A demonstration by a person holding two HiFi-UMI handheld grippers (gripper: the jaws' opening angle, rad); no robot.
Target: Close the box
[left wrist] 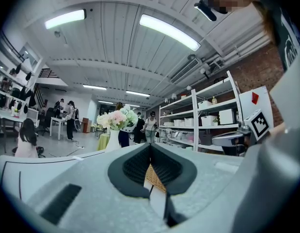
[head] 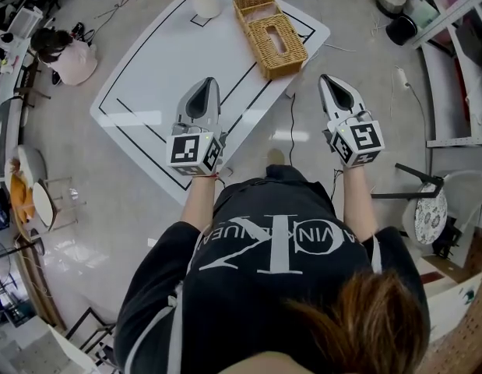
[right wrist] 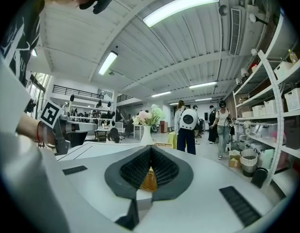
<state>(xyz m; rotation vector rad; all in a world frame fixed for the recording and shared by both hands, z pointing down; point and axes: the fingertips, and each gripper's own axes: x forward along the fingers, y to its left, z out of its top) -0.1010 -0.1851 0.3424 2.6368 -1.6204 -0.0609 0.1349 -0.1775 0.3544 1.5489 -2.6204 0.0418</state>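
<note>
hazard watch: holding left claw (head: pixel 209 82) and right claw (head: pixel 325 79) shut, empty, short of wicker box (head: pixel 280 46); risking shoving it across tabletop (head: pixel 159 65) with closed tips.

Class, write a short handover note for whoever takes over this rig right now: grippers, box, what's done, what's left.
Left gripper: shut, empty. Right gripper: shut, empty. Both are held in the air on the near side of the table, clear of the wicker box. The box sits at the table's far right; its two parts lie end to end, so it looks open. Done: nothing evident. Left: close it.
</note>
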